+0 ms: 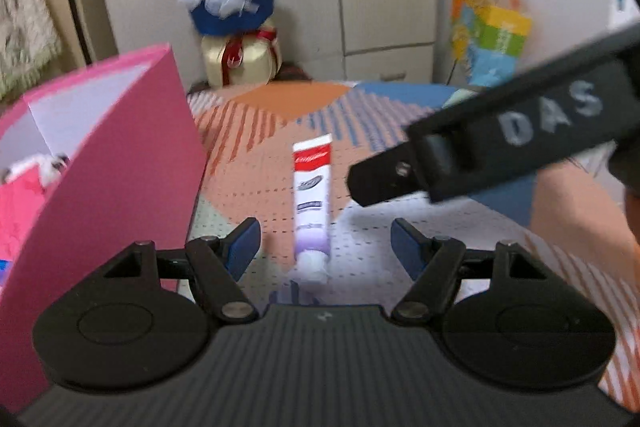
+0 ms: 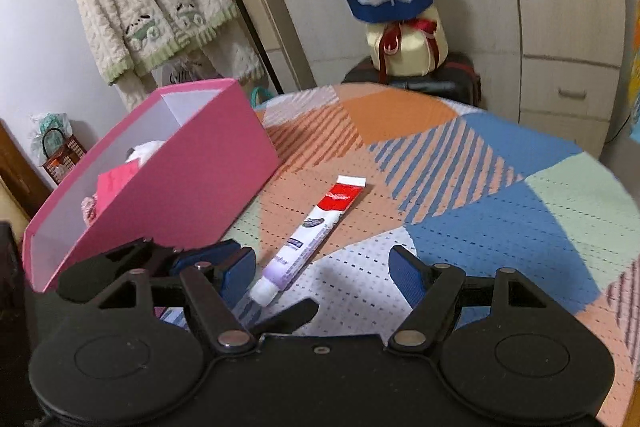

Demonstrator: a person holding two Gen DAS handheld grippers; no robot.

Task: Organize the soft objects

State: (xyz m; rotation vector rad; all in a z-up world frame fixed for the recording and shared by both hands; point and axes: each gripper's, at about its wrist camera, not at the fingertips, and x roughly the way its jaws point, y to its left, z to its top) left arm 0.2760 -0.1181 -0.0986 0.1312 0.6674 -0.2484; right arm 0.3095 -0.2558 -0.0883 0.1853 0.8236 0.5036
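Left gripper point(image 1: 325, 241) and right gripper point(image 2: 322, 269) both wide open and empty, toothpaste tube point(image 2: 310, 237) flat on the patterned cloth point(image 2: 500, 195) just ahead between their fingertips, untouched, pink box point(image 2: 192, 187) with soft items inside to its left.

Around the toothpaste tube point(image 2: 310, 233) the patterned cloth point(image 2: 500, 211) lies bare to its right and beyond it, giving open passage there. To the tube's left the pink box point(image 2: 192, 195) stands near, walling that side. The right gripper point(image 1: 472, 155) reaches in above the tube's right side.
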